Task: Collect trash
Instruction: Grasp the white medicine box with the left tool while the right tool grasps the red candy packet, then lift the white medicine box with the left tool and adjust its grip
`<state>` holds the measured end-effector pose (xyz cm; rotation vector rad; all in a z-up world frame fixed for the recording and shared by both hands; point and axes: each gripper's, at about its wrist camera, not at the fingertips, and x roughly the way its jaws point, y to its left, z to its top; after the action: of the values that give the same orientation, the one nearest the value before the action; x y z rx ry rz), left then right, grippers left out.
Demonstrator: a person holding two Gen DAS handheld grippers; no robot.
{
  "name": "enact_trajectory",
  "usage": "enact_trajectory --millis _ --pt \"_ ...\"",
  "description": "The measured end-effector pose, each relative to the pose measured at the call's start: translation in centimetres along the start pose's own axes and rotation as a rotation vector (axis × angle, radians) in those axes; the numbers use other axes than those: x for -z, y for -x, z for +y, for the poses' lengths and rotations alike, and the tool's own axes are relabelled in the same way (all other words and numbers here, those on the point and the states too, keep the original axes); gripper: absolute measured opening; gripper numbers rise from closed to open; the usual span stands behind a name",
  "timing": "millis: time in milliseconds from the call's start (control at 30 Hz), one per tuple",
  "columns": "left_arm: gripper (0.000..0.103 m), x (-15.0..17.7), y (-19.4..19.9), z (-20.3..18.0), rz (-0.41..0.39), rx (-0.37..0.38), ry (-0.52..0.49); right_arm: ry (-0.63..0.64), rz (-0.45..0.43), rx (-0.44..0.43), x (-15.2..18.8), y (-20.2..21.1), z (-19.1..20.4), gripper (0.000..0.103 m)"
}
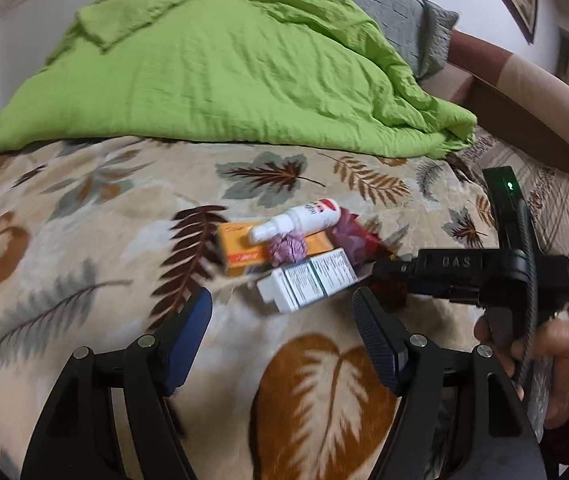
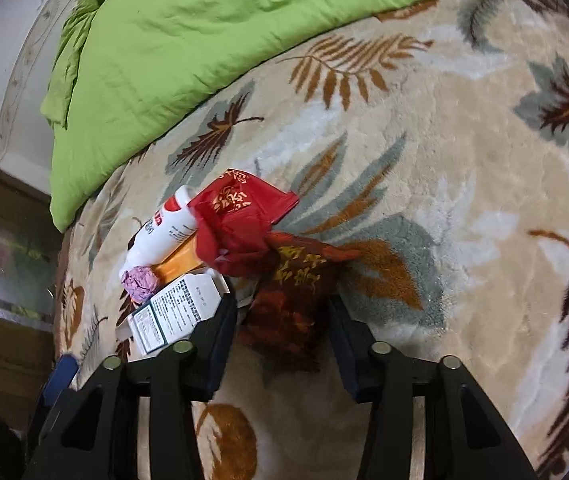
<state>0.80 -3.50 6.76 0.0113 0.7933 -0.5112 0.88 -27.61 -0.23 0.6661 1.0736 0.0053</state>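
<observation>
A small trash pile lies on the leaf-patterned blanket (image 1: 84, 264): a white spray bottle (image 1: 296, 218) on an orange box (image 1: 244, 254), a crumpled purple paper ball (image 1: 287, 250), a white and green carton (image 1: 308, 280) and a red plastic bag (image 2: 244, 220). My left gripper (image 1: 282, 312) is open and empty, just short of the carton. My right gripper (image 2: 282, 312) is open with its jaws on either side of the bag's near end; it also shows in the left wrist view (image 1: 388, 280), right of the pile.
A green quilt (image 1: 212, 76) is bunched across the far half of the bed, with a grey pillow (image 1: 396, 12) behind it. A brown headboard (image 1: 524, 92) runs at the right. The bed's left edge and a cabinet (image 2: 0, 264) show in the right wrist view.
</observation>
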Motion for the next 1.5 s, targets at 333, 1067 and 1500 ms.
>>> enact_trajectory --millis 333,1067,1500 --pt "0.072 -1.1 -6.4 1.5 0.113 0.111 -0.002 0.086 -0.07 -0.031 1.8 4.7 -1.3 0.032" --pt "0.041 1.9 -7.1 -4.8 0.191 0.038 0.007 0.132 -0.151 -0.028 7.4 8.7 -2.6 0.032" --pt "0.039 7.0 4.5 -4.6 -0.017 -0.109 0.117 0.354 -0.233 -0.01 11.1 10.7 1.7 0.032"
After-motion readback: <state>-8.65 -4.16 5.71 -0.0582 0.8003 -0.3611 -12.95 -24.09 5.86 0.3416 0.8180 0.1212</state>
